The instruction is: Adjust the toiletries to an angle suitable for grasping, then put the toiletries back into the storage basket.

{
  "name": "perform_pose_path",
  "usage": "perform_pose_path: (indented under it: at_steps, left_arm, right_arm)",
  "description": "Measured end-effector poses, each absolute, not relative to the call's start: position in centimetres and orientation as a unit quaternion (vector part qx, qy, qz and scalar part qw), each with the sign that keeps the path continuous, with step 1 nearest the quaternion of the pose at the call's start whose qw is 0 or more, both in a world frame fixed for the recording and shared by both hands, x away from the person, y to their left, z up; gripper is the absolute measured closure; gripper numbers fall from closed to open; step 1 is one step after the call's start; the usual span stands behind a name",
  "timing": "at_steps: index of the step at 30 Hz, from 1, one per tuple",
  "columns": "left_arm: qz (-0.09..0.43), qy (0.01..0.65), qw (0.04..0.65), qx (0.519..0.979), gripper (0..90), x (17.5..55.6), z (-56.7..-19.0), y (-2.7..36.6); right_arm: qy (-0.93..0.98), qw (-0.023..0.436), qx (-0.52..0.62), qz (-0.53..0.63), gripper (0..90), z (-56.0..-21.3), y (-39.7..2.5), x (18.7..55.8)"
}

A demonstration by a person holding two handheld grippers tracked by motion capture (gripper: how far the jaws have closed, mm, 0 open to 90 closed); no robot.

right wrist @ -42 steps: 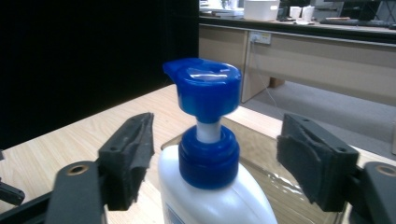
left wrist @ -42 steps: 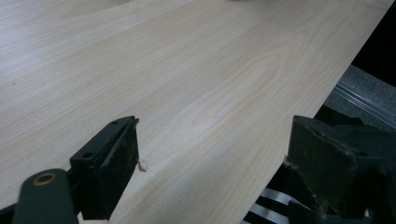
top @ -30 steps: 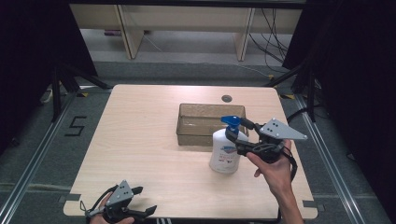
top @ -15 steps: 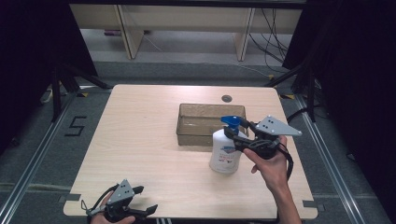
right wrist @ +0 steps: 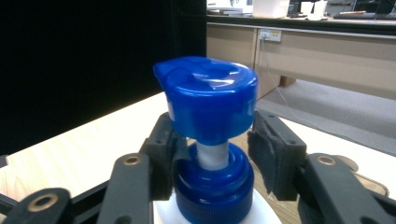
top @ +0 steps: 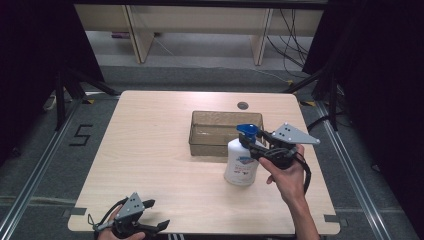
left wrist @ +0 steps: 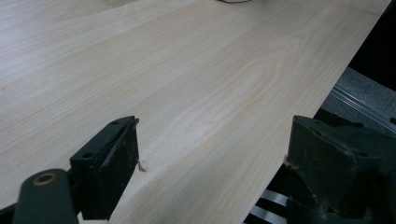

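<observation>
While standing upright on the counter (top: 150, 150) just beside the tray (top: 200, 142), the pump bottle (top: 241, 162) has its neck between right gripper (top: 251, 146) fingers, closed around it; left gripper (top: 150, 227) fingers wide open, empty.

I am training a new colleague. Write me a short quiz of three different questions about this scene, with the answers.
1. True or false: the white pump bottle with a blue pump head stands inside the brown see-through plastic tray.
2. Which part of the bottle sits between the jaws of the right gripper? A) its base B) the neck under the pump head C) its label
3. Fill in: the left gripper is ____ and holds nothing over the light wooden table.

Key
1. False: it stands on the table, beside the tray's near side.
2. B
3. open
</observation>
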State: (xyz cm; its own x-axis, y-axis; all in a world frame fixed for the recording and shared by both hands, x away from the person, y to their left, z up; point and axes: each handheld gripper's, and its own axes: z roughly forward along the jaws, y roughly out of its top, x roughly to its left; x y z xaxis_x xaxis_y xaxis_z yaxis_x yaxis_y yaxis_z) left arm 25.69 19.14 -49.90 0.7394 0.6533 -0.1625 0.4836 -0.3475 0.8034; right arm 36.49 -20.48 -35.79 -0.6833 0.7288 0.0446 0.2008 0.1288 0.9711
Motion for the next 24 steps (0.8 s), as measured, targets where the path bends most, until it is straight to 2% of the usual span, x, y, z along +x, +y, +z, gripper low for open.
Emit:
perform_pose_path:
  at_steps: [4, 12, 24]
  left_arm:
    - [0.093, 0.348, 0.455, 0.815, 15.9, 25.8, -49.9, 19.1]
    - [0.094, 0.347, 0.45, 0.817, 15.9, 25.6, -49.8, 19.0]
    - [0.101, 0.343, 0.46, 0.813, 15.9, 25.7, -50.1, 19.1]
  right_arm:
    - [0.713, 0.23, 0.317, 0.581, 58.6, -35.9, -20.3, 36.5]
    - [0.709, 0.263, 0.304, 0.579, 61.9, -35.6, -20.0, 36.3]
    - [0.705, 0.27, 0.307, 0.579, 61.9, -34.6, -19.8, 36.7]
